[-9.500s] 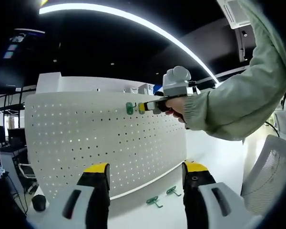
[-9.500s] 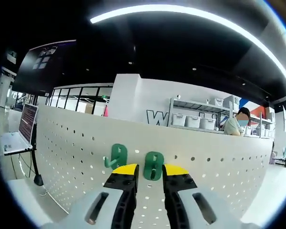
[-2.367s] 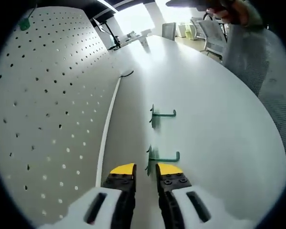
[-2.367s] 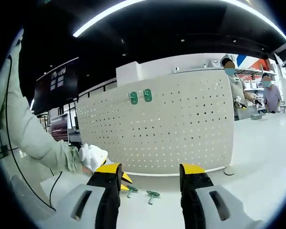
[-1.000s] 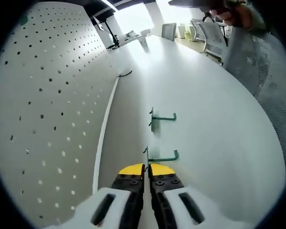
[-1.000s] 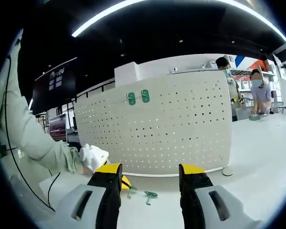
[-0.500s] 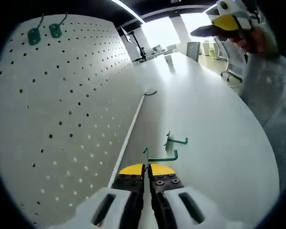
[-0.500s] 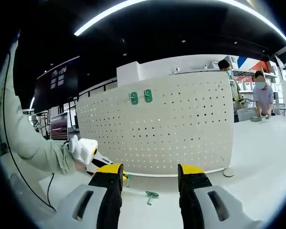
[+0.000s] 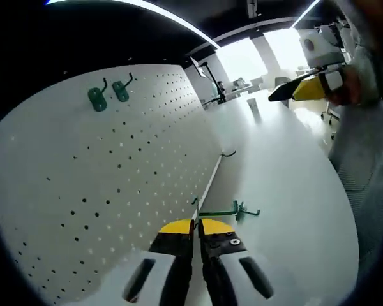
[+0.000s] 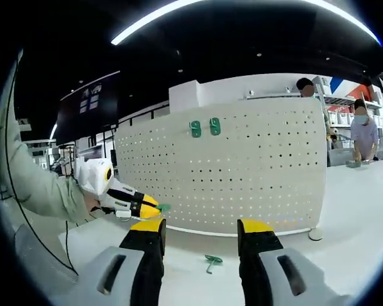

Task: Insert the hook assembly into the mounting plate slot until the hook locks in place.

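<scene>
The white pegboard mounting plate point(image 9: 102, 191) point(image 10: 255, 185) stands upright on the white table point(image 9: 287, 191). Two green hooks point(image 9: 108, 94) point(image 10: 205, 127) hang near its top edge. My left gripper point(image 9: 195, 222) is shut on a green hook point(image 9: 216, 211), held above the table beside the board's foot. In the right gripper view the left gripper point(image 10: 131, 199) sits in a gloved hand with the green hook point(image 10: 161, 207) at its tip. My right gripper point(image 10: 201, 231) is open and holds nothing, some way back from the board. Another green hook point(image 10: 212, 260) lies on the table below it.
The right gripper point(image 9: 306, 89) hangs at the upper right of the left gripper view, next to a sleeve. A small dark bent piece point(image 9: 228, 153) lies by the board's base. Two people point(image 10: 364, 131) stand far right behind the board. A mesh chair back point(image 9: 364, 166) edges the table.
The left gripper shut on a hook on the table and has lifted it, tilting up toward the pegboard. The right gripper stays open and has shifted only slightly.
</scene>
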A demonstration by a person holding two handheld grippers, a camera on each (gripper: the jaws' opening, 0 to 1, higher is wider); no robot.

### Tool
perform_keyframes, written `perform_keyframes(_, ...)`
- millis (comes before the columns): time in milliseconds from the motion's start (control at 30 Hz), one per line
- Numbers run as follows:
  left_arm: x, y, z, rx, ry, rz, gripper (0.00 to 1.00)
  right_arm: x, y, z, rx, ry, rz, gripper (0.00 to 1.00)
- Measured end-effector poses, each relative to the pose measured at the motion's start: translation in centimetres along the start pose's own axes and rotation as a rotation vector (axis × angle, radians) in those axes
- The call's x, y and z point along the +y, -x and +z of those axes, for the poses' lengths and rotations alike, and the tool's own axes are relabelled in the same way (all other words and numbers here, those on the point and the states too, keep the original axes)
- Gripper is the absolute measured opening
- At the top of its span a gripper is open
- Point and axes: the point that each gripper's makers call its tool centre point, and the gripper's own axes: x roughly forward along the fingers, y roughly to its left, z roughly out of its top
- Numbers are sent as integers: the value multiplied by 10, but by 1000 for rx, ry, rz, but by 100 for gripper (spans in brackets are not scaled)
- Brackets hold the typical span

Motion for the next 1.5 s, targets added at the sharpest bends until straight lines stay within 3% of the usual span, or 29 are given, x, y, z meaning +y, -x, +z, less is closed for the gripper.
perform_keyframes(333,7,37,34,-93,84,125,3,11,0,0,2,12,45,42)
perform_keyframes(433,10,46,44,-145,193,164,3,15,0,0,2,11,58,42)
perform_keyframes(533,12,56,56,-200,242,206,3,17,0,-1,5,12,70,42)
perform_keyframes(667,10,65,64,-227,244,227,3,21,-1,-1,6,19,81,42)
perform_keyframes(1000,5,89,69,-297,286,317,3,27,-1,-3,18,36,104,42)
perform_keyframes(1500,-10,108,50,-337,413,383,3,37,-1,-9,48,58,137,39)
